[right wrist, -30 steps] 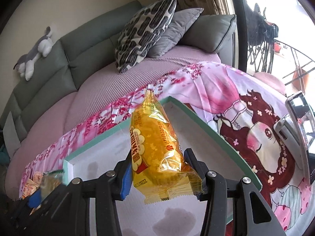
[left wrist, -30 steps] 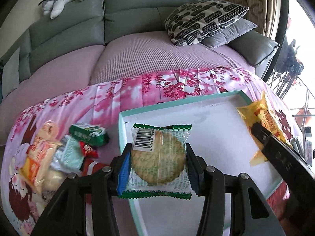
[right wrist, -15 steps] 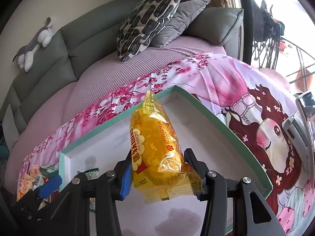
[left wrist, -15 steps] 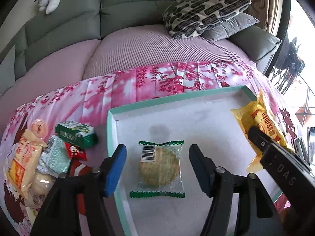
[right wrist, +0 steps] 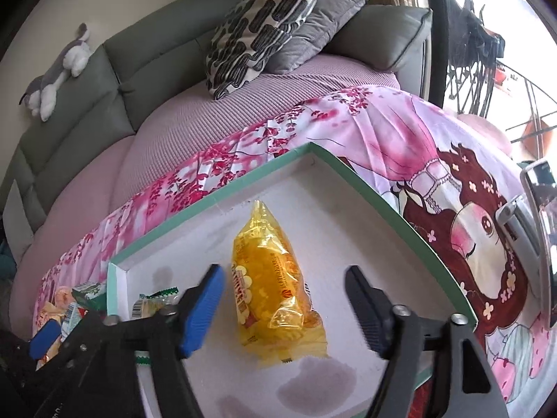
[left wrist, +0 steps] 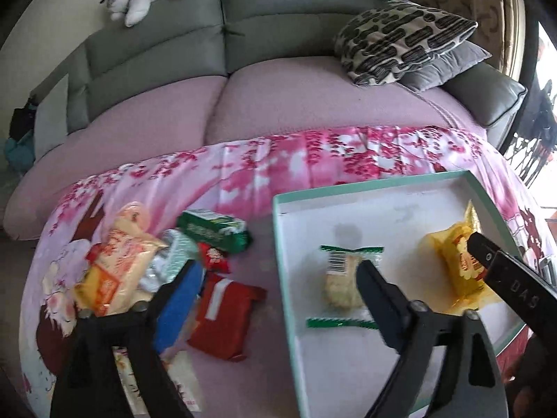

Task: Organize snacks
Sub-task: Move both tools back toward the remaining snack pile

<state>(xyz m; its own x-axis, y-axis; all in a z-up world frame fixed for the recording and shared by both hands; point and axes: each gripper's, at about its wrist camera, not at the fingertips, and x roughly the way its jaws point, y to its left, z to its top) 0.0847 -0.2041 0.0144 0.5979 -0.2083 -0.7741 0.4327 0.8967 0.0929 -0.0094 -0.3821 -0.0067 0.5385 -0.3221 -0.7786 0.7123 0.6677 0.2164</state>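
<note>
The left claw (left wrist: 278,278) is opening, nothing between its fingers; it hangs over the tray's (left wrist: 365,188) left rim, with the cracker pack (left wrist: 343,278) lying flat in the tray just behind its right finger and the loose snacks (left wrist: 146,264) on the cloth by its left. The right claw (right wrist: 283,301) is opening too, the yellow bag (right wrist: 271,278) lying untouched between its fingers, in the tray's right part.
</note>
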